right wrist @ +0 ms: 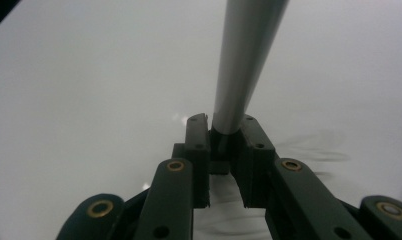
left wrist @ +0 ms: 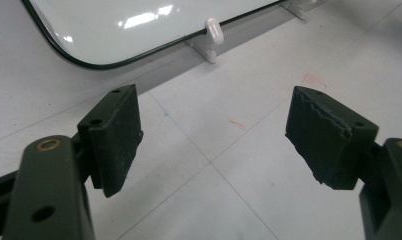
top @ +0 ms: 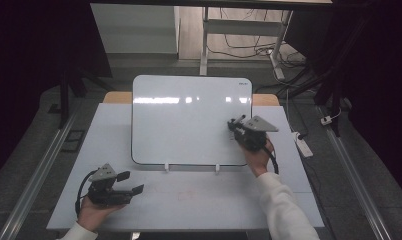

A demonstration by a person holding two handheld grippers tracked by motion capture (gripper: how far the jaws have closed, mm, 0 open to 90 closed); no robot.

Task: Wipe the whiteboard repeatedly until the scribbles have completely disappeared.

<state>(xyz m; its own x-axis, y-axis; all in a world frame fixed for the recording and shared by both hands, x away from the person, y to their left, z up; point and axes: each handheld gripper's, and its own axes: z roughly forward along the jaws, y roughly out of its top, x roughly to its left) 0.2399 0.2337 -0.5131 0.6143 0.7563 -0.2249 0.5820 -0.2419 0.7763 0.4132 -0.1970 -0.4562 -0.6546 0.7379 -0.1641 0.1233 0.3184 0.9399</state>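
A white board point(top: 184, 120) stands tilted back on small white feet point(left wrist: 214, 32) at the middle of the pale table point(top: 199, 200). My right gripper point(top: 235, 125) is at the board's right part, shut on a grey marker point(right wrist: 244, 60) that runs from between the jaws toward the board's face point(right wrist: 89, 100). In the right gripper view the jaws of this gripper point(right wrist: 223, 135) clamp the marker's dark lower end. My left gripper point(top: 131, 182) rests low at the table's near left, open, with nothing between its pads point(left wrist: 114, 140). The board's rounded lower corner point(left wrist: 114, 25) lies ahead of it.
Faint red marks point(left wrist: 237, 124) show on the table in front of the board. Beyond the table stand white desk legs point(top: 205, 45) with cables on the floor. A white power strip point(top: 303, 145) lies off the table's right edge.
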